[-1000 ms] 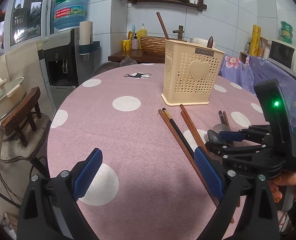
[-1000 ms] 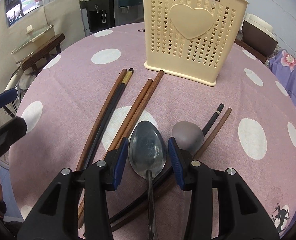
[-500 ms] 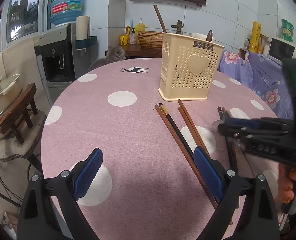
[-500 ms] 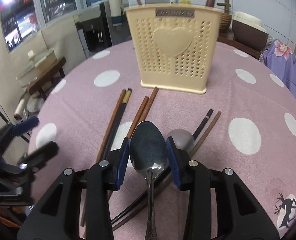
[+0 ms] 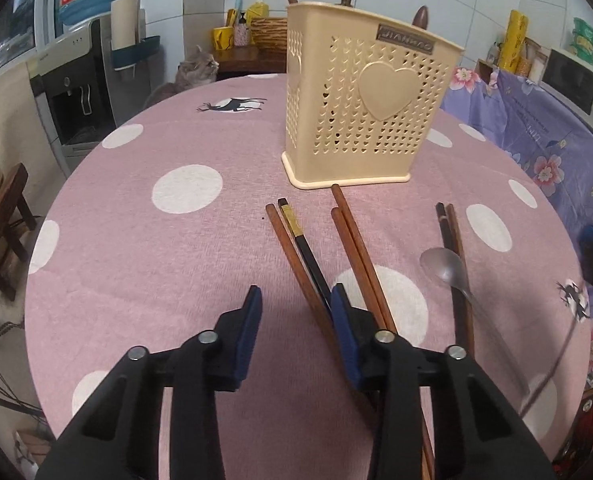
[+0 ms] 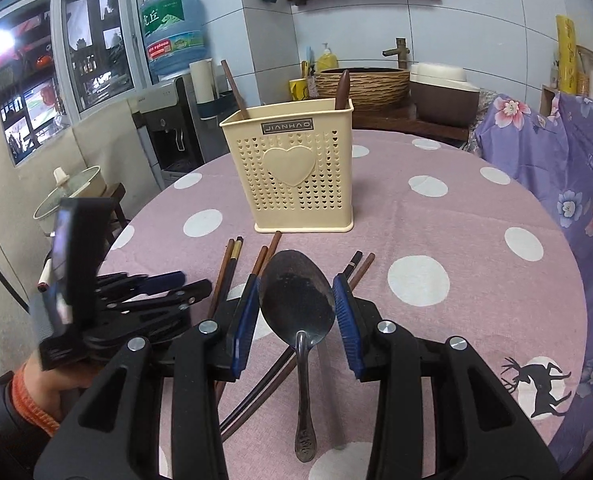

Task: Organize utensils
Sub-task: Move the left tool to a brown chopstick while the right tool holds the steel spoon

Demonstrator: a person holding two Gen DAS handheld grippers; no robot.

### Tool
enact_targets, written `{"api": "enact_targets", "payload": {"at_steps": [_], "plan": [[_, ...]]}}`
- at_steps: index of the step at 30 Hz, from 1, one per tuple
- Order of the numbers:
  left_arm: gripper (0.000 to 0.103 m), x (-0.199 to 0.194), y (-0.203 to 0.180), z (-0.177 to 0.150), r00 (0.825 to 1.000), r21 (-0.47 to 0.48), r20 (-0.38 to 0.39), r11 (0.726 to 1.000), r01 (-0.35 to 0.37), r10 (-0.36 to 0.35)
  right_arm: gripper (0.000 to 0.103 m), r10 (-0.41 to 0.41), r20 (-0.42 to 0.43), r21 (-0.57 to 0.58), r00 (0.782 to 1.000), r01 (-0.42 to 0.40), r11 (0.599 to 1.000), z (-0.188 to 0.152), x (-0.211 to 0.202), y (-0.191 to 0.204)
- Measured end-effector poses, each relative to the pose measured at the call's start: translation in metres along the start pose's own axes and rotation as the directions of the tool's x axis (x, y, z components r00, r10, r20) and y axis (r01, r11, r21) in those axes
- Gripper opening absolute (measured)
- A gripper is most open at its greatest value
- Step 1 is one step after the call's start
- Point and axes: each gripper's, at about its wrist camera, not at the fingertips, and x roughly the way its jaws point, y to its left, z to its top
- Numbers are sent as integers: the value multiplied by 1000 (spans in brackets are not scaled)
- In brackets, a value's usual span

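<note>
Right gripper [image 6: 295, 312]: blue pads pinch a metal spoon [image 6: 297, 300], frame centre, below the cream utensil basket [image 6: 296, 172].

Left gripper [image 5: 295, 320]: jaws just narrowed, nothing between them. Only the left view shows a second spoon [image 5: 444, 266], right, beside chopsticks [image 5: 300, 248] on the polka-dot tablecloth [image 5: 156, 248].

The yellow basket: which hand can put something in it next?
Probably the right. Its hand-held gripper is shut on the big metal spoon, lifted and facing the basket. The left hand-held gripper has just been closing beside the chopsticks, with nothing between its pads.
</note>
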Motion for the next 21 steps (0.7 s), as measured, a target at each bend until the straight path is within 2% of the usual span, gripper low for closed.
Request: {"api": "enact_targets", "payload": {"at_steps": [3,13,19,21], "plan": [[25,9,0,5,1000,-13,-22,1000,-17,17,38,2,9,13,1000,-3,1000,-1,-3,-1],[19,21,-7,12,998,-9,-31,998,-57,57,38,7,9,33,1000,-8,999,-5,-3,-2],[15,18,6,7,999,-90,-38,996,-16,13,38,10,13,39,1000,-10,999,-6,-5,-2],[15,18,4,7,999,-85,-38,996,-20,17,38,8,12,41,1000,-8,999,-7,-4,-3]]}}
